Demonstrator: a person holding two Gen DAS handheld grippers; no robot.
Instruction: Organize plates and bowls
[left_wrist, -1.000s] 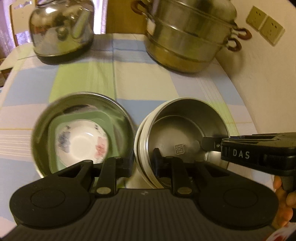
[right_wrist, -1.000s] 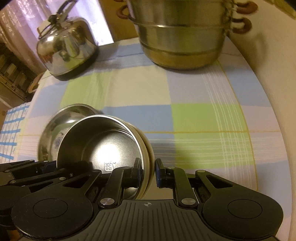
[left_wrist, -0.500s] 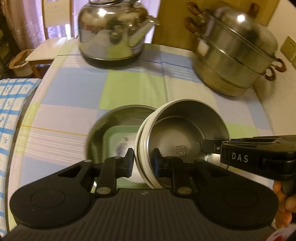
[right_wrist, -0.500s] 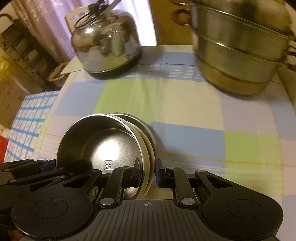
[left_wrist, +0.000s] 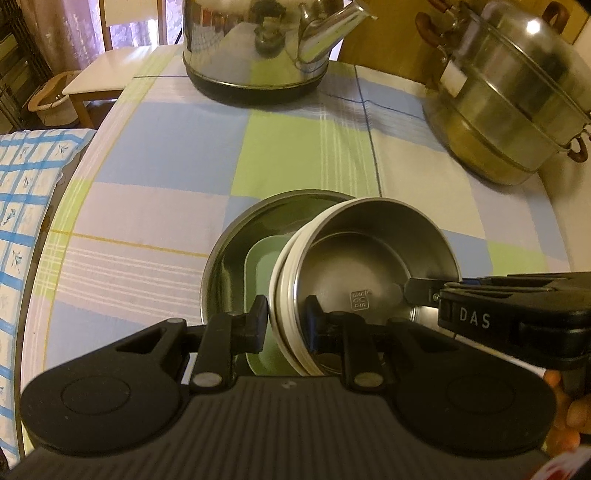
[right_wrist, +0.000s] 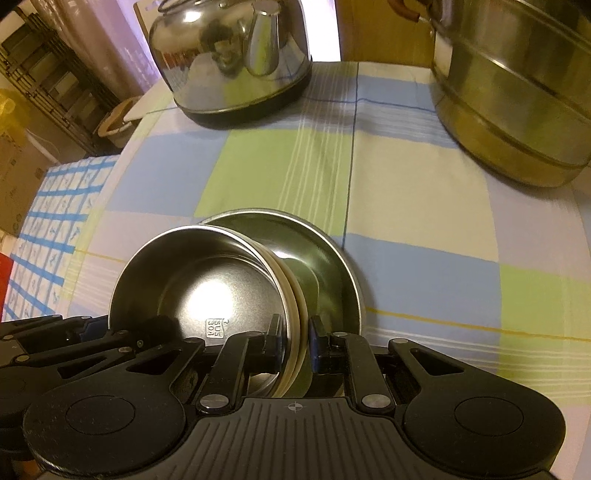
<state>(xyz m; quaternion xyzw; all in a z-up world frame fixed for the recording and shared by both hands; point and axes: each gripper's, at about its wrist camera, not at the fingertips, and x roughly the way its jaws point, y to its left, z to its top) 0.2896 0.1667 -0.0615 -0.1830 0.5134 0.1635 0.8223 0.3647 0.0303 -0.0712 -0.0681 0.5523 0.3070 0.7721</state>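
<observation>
Above the wide steel basin (left_wrist: 236, 236), our left gripper (left_wrist: 286, 325) and right gripper (right_wrist: 293, 339) both pinch the steel bowl's (left_wrist: 373, 266) rim; green plate (left_wrist: 262, 266) already nested, bowl not yet seated.

I count two steel bowls (left_wrist: 376, 254) (left_wrist: 236, 258), one green dish (left_wrist: 262, 266), one kettle (left_wrist: 258, 48), one steamer pot (left_wrist: 506, 110) and two grippers (left_wrist: 284, 326) (right_wrist: 293, 343).

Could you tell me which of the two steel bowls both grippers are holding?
The smaller white-rimmed steel bowl, clamped by left gripper and right gripper; the wider steel bowl rests underneath.
</observation>
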